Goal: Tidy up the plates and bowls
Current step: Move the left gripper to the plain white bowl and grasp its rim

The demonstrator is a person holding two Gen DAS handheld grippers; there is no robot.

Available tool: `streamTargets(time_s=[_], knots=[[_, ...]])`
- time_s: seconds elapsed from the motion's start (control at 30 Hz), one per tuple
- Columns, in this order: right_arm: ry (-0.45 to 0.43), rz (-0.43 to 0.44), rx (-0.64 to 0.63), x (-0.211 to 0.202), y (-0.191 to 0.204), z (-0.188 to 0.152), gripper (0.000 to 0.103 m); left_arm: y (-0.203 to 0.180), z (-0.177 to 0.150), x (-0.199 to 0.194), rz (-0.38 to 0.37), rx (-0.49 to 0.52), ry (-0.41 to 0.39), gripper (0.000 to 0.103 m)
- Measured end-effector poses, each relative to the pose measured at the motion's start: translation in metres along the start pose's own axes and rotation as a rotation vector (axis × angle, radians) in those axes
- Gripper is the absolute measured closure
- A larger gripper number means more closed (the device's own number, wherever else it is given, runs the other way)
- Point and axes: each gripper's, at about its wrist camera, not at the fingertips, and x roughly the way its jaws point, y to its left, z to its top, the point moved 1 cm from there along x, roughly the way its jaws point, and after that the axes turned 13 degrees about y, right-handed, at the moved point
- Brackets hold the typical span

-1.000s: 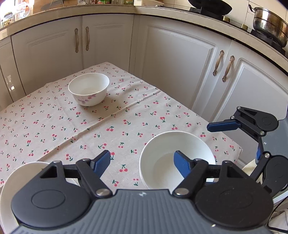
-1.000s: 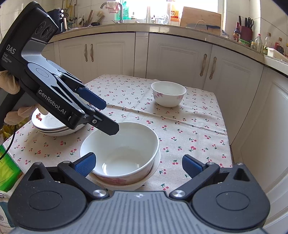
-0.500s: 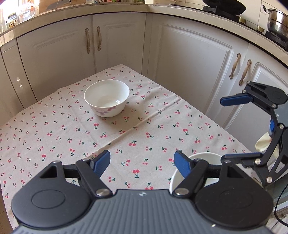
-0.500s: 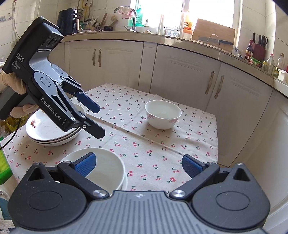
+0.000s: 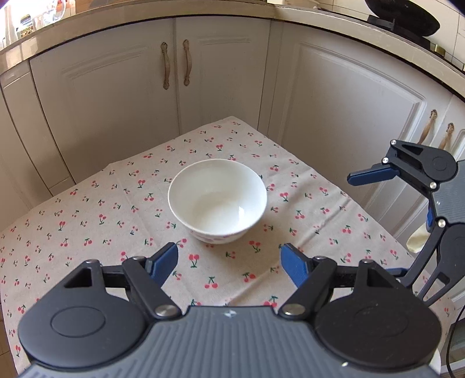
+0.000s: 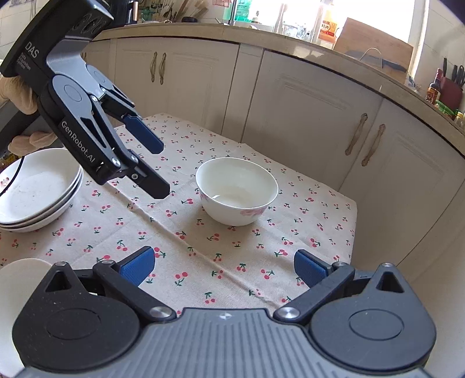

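A white bowl with pink flowers (image 5: 217, 200) stands on the cherry-print tablecloth (image 5: 87, 221); it also shows in the right wrist view (image 6: 237, 190). My left gripper (image 5: 229, 261) is open and empty, just short of the bowl and above the cloth; it also shows in the right wrist view (image 6: 154, 168). My right gripper (image 6: 223, 266) is open and empty, farther back from the bowl; it also shows in the left wrist view (image 5: 375, 224). A stack of white plates (image 6: 37, 189) sits at the left. The rim of another white bowl (image 6: 17, 279) shows at the lower left.
White kitchen cabinets (image 5: 174, 87) close in behind the table on two sides. The table's far edge and right corner (image 6: 353, 209) drop off near the cabinets. A dark pan (image 5: 404, 17) sits on the counter.
Both grippers moved forward toward the far flowered bowl. The near bowl has slid out of the left wrist view and almost out of the right. Both grippers stayed open.
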Motion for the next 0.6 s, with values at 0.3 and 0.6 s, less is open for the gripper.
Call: streamTargets(time_s=[0.3,0.6], knots=[[-0.007,0.062,-0.031,0.043,-0.018,0.029,0.0,0.022,0.029,0.03,0.002,-0.03,0.006,0.026],[-0.017,0.107,-0.028,0.074,-0.024,0.048,0.0,0.033,0.044,0.053,-0.016,-0.057,0.009,0.027]])
